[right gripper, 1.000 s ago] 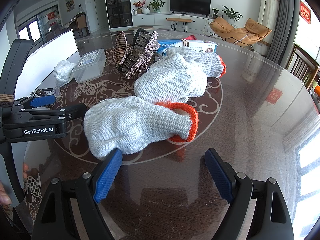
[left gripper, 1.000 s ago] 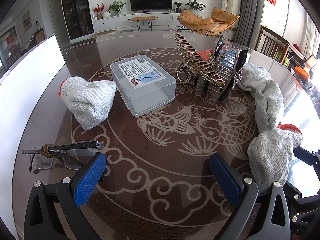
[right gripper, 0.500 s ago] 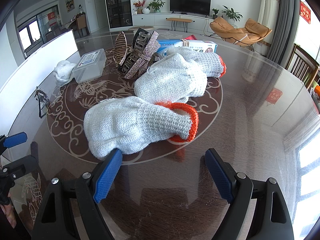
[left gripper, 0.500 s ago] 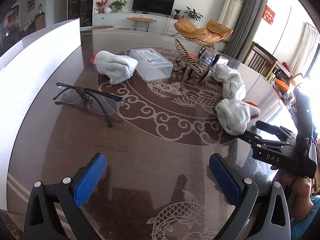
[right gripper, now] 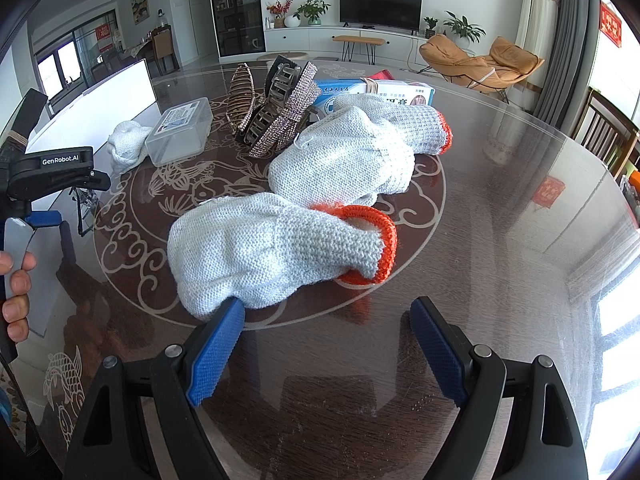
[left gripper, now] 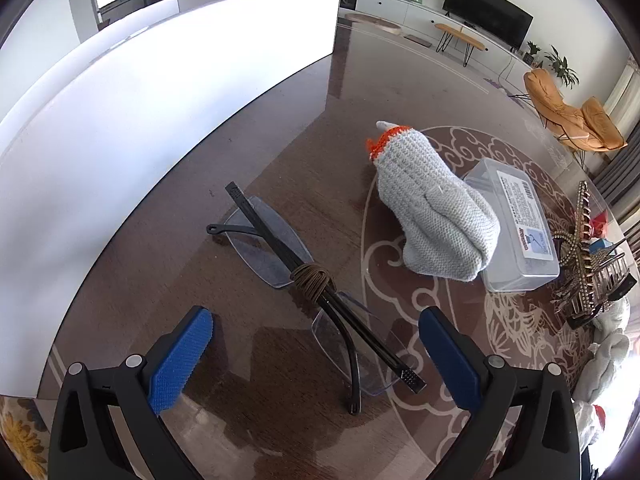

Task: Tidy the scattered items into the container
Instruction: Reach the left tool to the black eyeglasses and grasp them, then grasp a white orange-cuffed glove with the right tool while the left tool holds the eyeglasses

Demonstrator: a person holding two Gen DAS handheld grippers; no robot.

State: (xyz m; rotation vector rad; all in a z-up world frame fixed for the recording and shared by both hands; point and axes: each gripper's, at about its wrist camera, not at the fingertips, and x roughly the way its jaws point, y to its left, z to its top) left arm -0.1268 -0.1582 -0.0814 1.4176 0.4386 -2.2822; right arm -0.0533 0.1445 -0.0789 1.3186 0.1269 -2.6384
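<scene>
A round, dark brown tabletop (left gripper: 304, 140) under glass carries pale cloud and fish scrollwork, and behind it the living room shows a television (right gripper: 380, 4), a white cabinet and orange lounge chairs (right gripper: 480, 60). A tall white container (left gripper: 132, 120) stands along the table's left edge.

Folded rimless glasses (left gripper: 316, 292) with black arms, bound at the middle by a brown cord, lie flat just ahead of the left hand-held gripper (left gripper: 316, 360), whose blue pads are spread wide, the near lens and arm tips lying between them. Beyond the glasses a grey knit glove with an orange cuff (left gripper: 432, 208) leans against a clear plastic box (left gripper: 516, 228), with jewelled hair claws (left gripper: 588, 272) further right.

The right hand-held gripper (right gripper: 328, 348) is likewise spread, empty, its left pad touching the fingertip end of a nearer grey glove (right gripper: 276, 252); a second glove (right gripper: 352, 152) lies behind that, in front of a blue and white carton (right gripper: 380, 92)
</scene>
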